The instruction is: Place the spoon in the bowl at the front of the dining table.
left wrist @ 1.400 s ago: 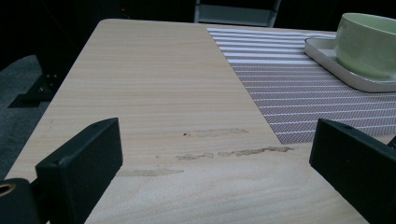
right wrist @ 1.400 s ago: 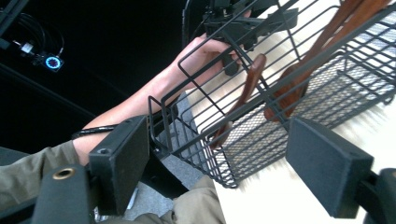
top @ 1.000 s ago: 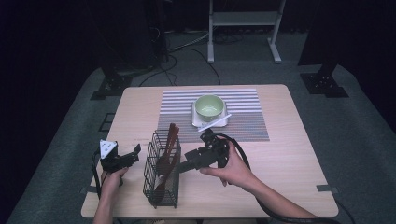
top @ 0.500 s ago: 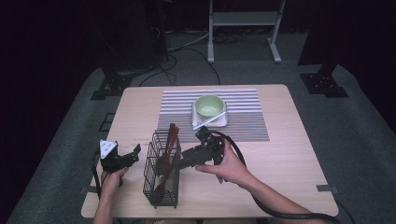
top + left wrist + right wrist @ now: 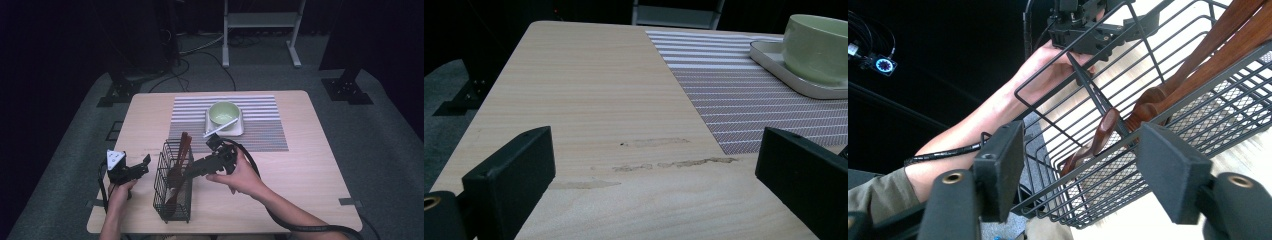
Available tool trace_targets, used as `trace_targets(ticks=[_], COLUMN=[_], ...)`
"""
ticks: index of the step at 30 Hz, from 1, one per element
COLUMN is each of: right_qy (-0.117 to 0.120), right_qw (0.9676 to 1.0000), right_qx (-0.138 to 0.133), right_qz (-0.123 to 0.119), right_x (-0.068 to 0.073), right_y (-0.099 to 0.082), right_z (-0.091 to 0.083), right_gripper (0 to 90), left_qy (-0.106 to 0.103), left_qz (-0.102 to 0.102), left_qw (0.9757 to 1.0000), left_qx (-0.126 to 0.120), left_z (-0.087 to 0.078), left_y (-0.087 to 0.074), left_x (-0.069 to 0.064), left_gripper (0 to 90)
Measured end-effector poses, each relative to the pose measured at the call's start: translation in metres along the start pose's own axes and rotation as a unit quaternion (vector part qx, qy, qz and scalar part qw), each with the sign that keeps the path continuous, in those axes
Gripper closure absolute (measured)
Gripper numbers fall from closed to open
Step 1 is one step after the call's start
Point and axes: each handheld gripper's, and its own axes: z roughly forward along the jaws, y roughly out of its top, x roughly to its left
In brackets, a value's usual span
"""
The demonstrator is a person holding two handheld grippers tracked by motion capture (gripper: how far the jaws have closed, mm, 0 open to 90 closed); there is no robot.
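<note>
A black wire basket [image 5: 172, 192] stands near the table's front edge with several dark wooden utensils [image 5: 181, 152] leaning in it. My right gripper [image 5: 192, 170] reaches level into the basket's right side from the right hand [image 5: 237, 175]. In the right gripper view its jaws [image 5: 1085, 172] have just been closing and stand apart, with the basket rim [image 5: 1128, 145] and the wooden handle ends [image 5: 1103, 132] between them, untouched by the pads. My left gripper [image 5: 145, 162] rests left of the basket, and it [image 5: 654, 185] is open over bare wood.
A green bowl [image 5: 223, 112] sits on a white tray [image 5: 214, 131] with a white stick [image 5: 220, 127] leaning from it, on a striped placemat [image 5: 260, 135] at mid-table. In the left gripper view the bowl [image 5: 819, 47] shows far right. Dark floor surrounds the table [image 5: 310, 180].
My right gripper has slid a little left, deeper toward the basket and the wooden utensils. The left gripper has stayed put.
</note>
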Motion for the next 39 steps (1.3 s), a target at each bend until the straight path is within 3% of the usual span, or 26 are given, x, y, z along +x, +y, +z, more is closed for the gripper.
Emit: trace_targets(ticks=[10,27,39], right_qy=[-0.023,-0.026,-0.038], right_qw=[0.9997,0.9996,0.9991], right_qx=[-0.004,0.008,0.002], right_qz=[-0.001,0.007,-0.018], right_x=[-0.002,-0.006,0.004], right_y=[0.004,0.006,0.007], right_z=[0.000,0.004,0.000], right_gripper=[49.4,76.5,82.0], left_qy=[0.000,0.000,0.000], left_qz=[0.001,0.000,0.001], left_qw=[1.0000,1.0000,1.0000], left_qx=[0.001,0.000,0.000], left_z=[0.000,0.000,0.000], left_y=[0.000,0.000,0.000], left_x=[0.000,0.000,0.000], left_gripper=[1.6,1.7,1.7])
